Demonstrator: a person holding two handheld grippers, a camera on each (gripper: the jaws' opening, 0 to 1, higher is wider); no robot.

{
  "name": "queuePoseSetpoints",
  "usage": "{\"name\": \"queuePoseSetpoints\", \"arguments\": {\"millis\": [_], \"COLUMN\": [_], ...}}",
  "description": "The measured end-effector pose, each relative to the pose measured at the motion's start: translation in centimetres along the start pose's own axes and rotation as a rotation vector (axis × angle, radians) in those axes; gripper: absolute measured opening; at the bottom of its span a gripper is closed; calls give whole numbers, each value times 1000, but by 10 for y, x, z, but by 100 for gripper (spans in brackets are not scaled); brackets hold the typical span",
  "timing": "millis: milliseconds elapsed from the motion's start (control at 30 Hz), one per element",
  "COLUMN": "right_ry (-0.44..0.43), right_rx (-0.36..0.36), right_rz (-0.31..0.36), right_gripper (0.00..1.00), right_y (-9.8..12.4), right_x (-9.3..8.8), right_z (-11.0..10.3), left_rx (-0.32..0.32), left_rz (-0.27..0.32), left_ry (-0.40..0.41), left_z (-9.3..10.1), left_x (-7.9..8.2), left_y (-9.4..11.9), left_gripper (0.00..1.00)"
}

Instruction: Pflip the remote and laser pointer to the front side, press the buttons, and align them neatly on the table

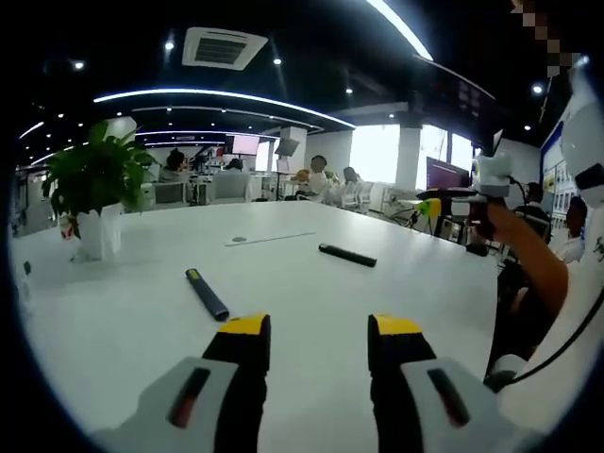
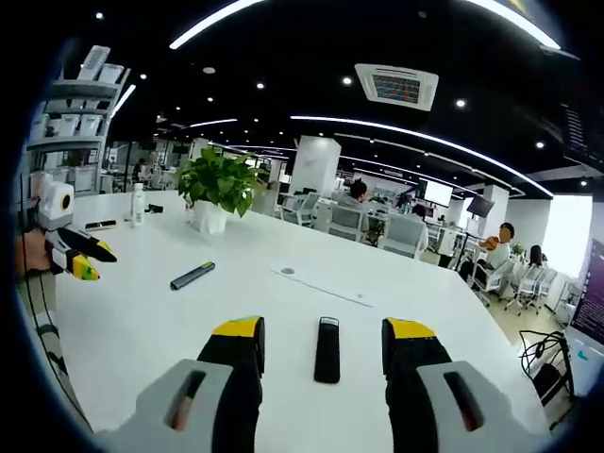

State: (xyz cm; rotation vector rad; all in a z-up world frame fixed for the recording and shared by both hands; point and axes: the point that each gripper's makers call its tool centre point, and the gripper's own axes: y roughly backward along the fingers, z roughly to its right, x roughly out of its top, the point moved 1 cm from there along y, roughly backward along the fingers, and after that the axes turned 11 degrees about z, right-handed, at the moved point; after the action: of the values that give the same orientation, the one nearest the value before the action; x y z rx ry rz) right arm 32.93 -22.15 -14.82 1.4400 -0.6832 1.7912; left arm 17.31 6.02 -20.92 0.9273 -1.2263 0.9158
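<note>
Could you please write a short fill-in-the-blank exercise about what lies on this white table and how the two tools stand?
1. The black remote lies on the table straight ahead of the right tool, between its two ____ jaws.
2. The laser pointer lies ahead of the left tool, whose jaws are ____.
3. The green plant stands in a ____ pot.
4. Neither tool holds ____.

Missing words: yellow-tipped; open; white; anything
</note>
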Motion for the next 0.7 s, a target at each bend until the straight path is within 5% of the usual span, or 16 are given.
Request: {"name": "queuePoseSetpoints", "arguments": {"millis": [700], "right_ry": [-10], "right_rx": [28], "right_rz": [-7], "right_gripper": [52], "right_y": [-16], "right_x": [-4], "right_z": [2], "left_rx": [4], "left_rz": [13], "left_ry": [40], "left_z": [6], "left_x": [-2], "left_y": [2], "left_gripper": [40]}}
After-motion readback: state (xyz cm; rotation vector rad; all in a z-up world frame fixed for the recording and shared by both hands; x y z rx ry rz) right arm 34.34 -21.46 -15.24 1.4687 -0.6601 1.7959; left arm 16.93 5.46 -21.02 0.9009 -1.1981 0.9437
